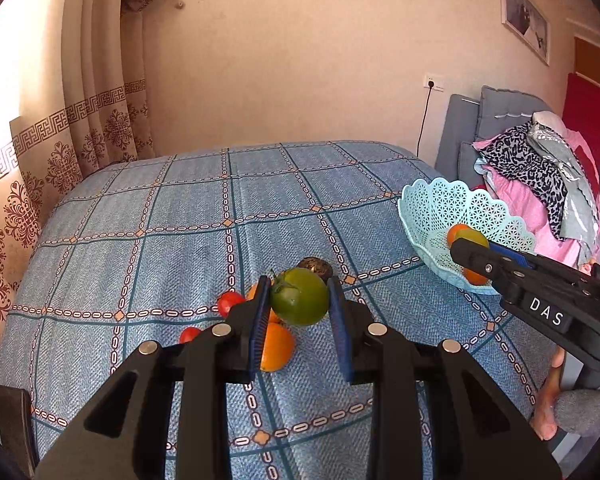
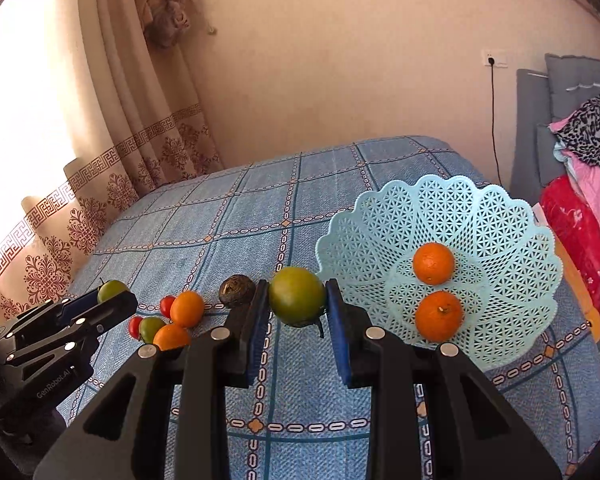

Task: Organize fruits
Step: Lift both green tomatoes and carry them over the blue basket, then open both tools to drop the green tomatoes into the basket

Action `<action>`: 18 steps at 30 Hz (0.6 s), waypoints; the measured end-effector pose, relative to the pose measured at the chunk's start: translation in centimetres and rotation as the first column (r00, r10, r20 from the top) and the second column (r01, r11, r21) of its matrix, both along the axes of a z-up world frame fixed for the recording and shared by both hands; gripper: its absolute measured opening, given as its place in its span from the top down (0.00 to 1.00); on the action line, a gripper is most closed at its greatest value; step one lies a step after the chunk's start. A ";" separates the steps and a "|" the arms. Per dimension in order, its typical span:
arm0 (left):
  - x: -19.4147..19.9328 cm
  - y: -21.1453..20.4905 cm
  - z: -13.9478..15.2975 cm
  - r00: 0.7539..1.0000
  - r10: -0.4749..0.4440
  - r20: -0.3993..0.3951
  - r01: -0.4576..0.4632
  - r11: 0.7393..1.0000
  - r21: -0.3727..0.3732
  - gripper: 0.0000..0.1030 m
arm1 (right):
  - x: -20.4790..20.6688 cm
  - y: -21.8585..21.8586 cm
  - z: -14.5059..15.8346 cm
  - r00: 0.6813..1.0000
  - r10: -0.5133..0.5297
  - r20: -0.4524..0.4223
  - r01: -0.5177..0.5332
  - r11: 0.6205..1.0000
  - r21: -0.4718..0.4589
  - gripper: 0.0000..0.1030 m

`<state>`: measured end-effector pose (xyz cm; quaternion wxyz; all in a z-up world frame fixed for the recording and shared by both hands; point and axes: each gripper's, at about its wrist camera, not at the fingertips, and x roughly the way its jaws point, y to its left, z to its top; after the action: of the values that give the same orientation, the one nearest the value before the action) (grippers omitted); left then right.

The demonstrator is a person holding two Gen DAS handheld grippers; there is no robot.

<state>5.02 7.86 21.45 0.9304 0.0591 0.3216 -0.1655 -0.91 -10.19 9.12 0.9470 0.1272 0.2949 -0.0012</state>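
Right wrist view: right gripper [image 2: 298, 300] clamps a green citrus [image 2: 297, 296], basket [image 2: 364, 216] at 2 o'clock holding two oranges. Left gripper [image 1: 300, 302] also grips a green fruit [image 1: 299, 297] above the pile. Transport step; next likely carry over the rim, release.
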 end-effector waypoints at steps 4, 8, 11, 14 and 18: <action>0.2 -2.2 0.7 0.999 -0.052 0.004 0.052 0.999 -0.004 0.72 | -0.3 -2.8 0.1 0.998 -0.062 -0.011 0.062 0.998 -0.001 0.73; 0.2 -4.4 1.2 0.995 -0.098 0.011 0.098 0.995 -0.006 0.72 | -0.3 -4.7 0.1 0.994 -0.106 -0.024 0.106 0.994 -0.010 0.73; 0.4 -5.9 1.3 0.991 -0.134 0.009 0.134 0.991 -0.015 0.72 | -0.3 -6.0 0.1 0.991 -0.135 -0.026 0.134 0.991 -0.025 0.72; 0.7 -7.4 1.4 0.986 -0.167 0.005 0.168 0.986 -0.020 0.72 | -0.4 -7.2 -0.2 0.986 -0.164 -0.031 0.163 0.986 -0.031 0.73; 1.2 -9.2 1.2 0.979 -0.205 -0.005 0.204 0.979 -0.025 0.72 | -0.4 -8.6 -0.9 0.978 -0.202 -0.045 0.201 0.979 -0.026 0.72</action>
<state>6.20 -1.32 22.64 0.9079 0.0798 0.3154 -0.2645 -1.33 -18.77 8.19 0.9361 0.1460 0.3030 -0.1033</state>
